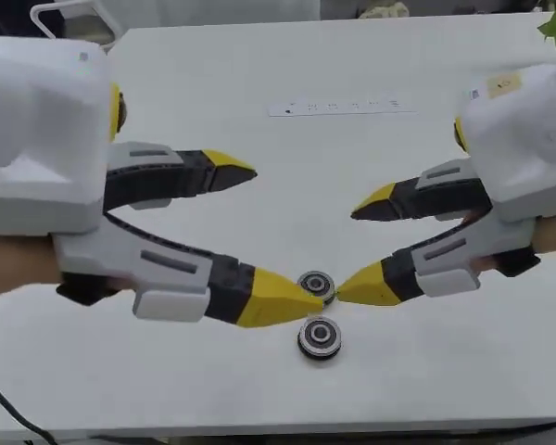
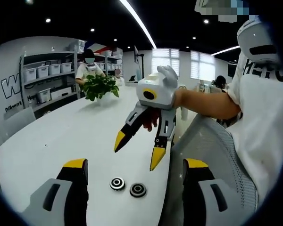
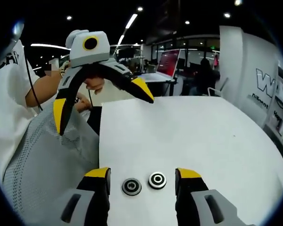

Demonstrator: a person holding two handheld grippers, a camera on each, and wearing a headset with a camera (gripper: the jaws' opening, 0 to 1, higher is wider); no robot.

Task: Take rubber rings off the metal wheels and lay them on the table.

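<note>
**A:** Which step do we record?

**B:** The approach, in our judgement. Nothing is gripped. The far wheel [image 1: 316, 284] and the near wheel [image 1: 320, 337] lie flat on the bench [image 1: 222, 83], close together near its front edge. As far as we can tell, each carries its dark ring [image 1: 303, 343], so we count no ring as removed.

**A:** And the grippers?

**B:** The left gripper [image 1: 284, 236] has its jaws wide apart and holds nothing. The right gripper [image 1: 347, 252] is the same. In the head view the lower jaw tip of each sits at the far wheel, one on either side. We cannot tell whether either tip touches it. The near wheel lies just in front of those tips, apart from them. In each gripper view both wheels lie on the bench low in the gap between that gripper's own jaws.

**A:** What does the next move call for?

**B:** We judge that one gripper must pin the far wheel. The other must then work a jaw tip under the ring's edge and peel it off. The wheels are small and close together, so a careless tip could knock the near one. The freed ring then goes on bare bench beside them.
</note>
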